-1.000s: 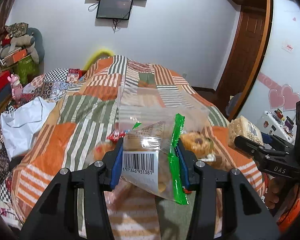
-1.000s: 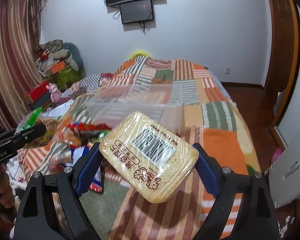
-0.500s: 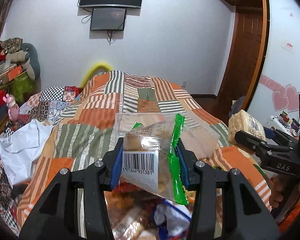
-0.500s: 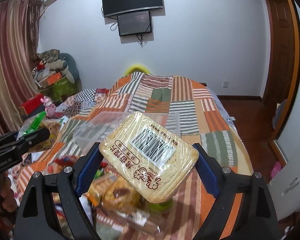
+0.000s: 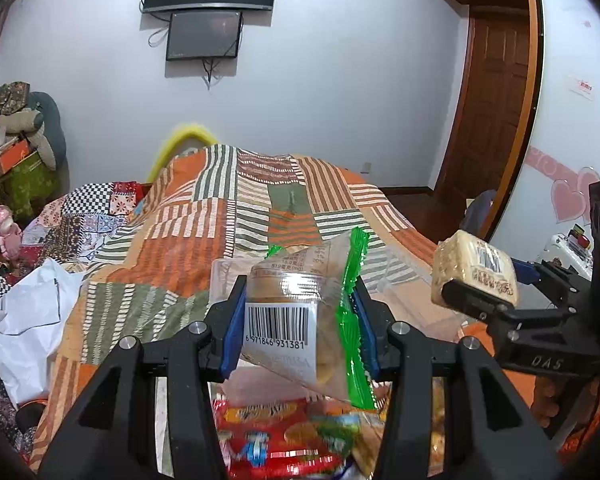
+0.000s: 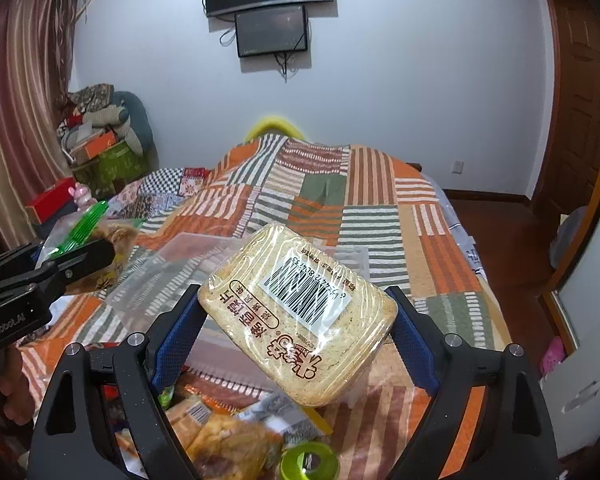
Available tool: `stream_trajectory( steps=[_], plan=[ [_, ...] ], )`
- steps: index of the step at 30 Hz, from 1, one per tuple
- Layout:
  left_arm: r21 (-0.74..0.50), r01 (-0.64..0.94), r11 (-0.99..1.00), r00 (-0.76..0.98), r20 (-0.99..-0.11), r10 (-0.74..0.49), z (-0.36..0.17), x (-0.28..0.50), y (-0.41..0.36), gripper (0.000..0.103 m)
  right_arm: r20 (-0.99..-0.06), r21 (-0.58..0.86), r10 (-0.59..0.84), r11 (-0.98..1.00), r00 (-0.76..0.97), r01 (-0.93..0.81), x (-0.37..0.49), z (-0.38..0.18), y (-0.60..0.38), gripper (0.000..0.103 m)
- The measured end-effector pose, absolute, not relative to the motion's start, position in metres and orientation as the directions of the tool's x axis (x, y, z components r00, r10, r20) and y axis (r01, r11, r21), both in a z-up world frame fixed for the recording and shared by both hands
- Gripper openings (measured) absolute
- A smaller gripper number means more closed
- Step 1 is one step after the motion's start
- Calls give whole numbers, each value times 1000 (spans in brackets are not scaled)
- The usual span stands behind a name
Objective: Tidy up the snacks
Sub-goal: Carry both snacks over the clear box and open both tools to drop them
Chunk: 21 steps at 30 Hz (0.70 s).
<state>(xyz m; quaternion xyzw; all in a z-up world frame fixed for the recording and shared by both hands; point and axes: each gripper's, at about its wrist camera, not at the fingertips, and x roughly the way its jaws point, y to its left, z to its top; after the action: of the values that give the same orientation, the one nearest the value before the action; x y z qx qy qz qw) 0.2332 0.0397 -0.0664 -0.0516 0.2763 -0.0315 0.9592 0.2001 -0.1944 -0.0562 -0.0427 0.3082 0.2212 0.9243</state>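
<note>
My left gripper [image 5: 300, 320] is shut on a clear snack bag with green edges and a barcode [image 5: 296, 320], held above the bed. Seen from the right wrist view, that bag [image 6: 100, 232] sits at the far left in the left gripper [image 6: 80, 256]. My right gripper [image 6: 296, 320] is shut on a tan wrapped biscuit pack with a barcode label [image 6: 300, 316]; the same pack [image 5: 474, 272] shows at the right in the left wrist view. A clear plastic box [image 6: 172, 272] lies on the patchwork bedspread beyond both grippers. A pile of loose snacks [image 6: 228, 436] lies below them.
The orange, green and white striped bedspread [image 5: 260, 200] covers the bed up to the far wall. A white bag [image 5: 24, 320] lies at the bed's left side. Boxes and bundled fabric [image 6: 100, 140] stack in the left corner. A wooden door [image 5: 488, 120] stands at right.
Both grippers have carried their packs back across the bed, away from the far wall. The snack pile has come into view beneath them and the clear box now lies farther ahead.
</note>
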Motion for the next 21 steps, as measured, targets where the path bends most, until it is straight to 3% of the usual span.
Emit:
stream_trajectory(
  steps=[21],
  plan=[
    [-120, 29, 992, 711, -695, -105, -113, 309, 40, 47, -718, 20, 347, 877, 604, -480, 248, -83, -173, 87]
  ],
)
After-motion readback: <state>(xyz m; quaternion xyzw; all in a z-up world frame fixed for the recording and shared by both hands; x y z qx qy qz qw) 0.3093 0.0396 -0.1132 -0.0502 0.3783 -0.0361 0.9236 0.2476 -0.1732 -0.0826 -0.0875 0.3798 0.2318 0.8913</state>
